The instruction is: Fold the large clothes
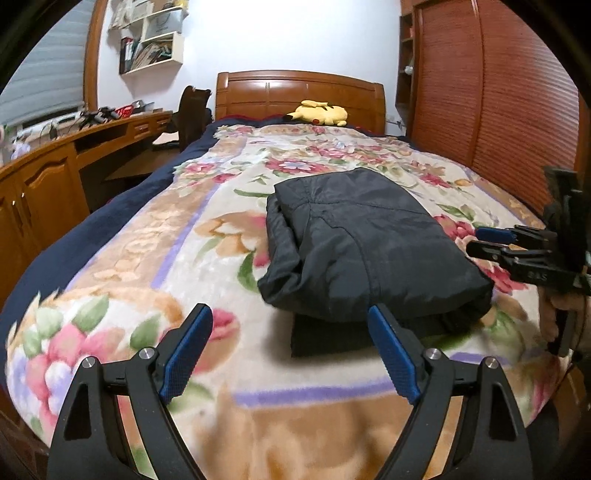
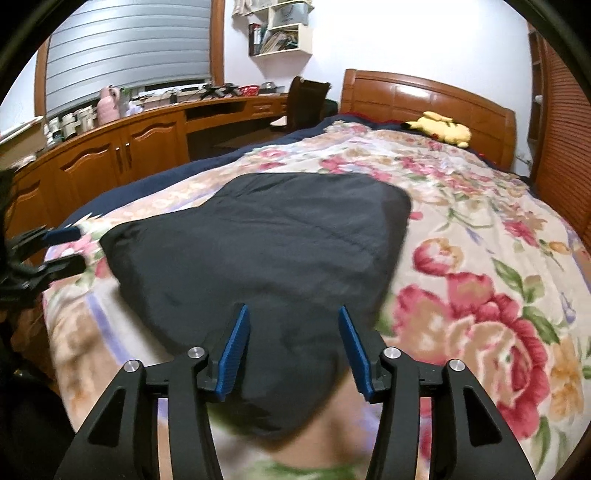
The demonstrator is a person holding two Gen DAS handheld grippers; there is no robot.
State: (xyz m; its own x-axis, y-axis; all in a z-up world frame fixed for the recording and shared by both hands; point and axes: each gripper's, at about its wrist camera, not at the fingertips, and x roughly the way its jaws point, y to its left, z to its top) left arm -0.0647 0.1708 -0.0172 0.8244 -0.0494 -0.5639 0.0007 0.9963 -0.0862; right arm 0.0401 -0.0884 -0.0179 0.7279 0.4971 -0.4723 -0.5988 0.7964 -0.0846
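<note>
A dark padded garment [image 1: 369,240] lies folded into a thick rectangle on the floral blanket [image 1: 207,258]. My left gripper [image 1: 288,314] hovers open just short of the garment's near edge, with nothing pressed between its blue pads. A flat dark flap [image 1: 328,338] sticks out from under the fold, near the right finger. In the right wrist view the same garment [image 2: 258,251] fills the middle. My right gripper [image 2: 291,310] is open over its near corner, pads apart from the cloth. Each gripper shows at the edge of the other's view: the right gripper [image 1: 476,242], the left gripper [image 2: 70,247].
A yellow plush toy [image 1: 319,112] rests by the wooden headboard [image 1: 299,92]. A curved wooden desk with cabinets [image 2: 122,147] and a dark chair [image 2: 306,99] run along the left of the bed. Louvered wardrobe doors [image 1: 498,110] stand on the right. A wall shelf [image 2: 282,33] hangs above.
</note>
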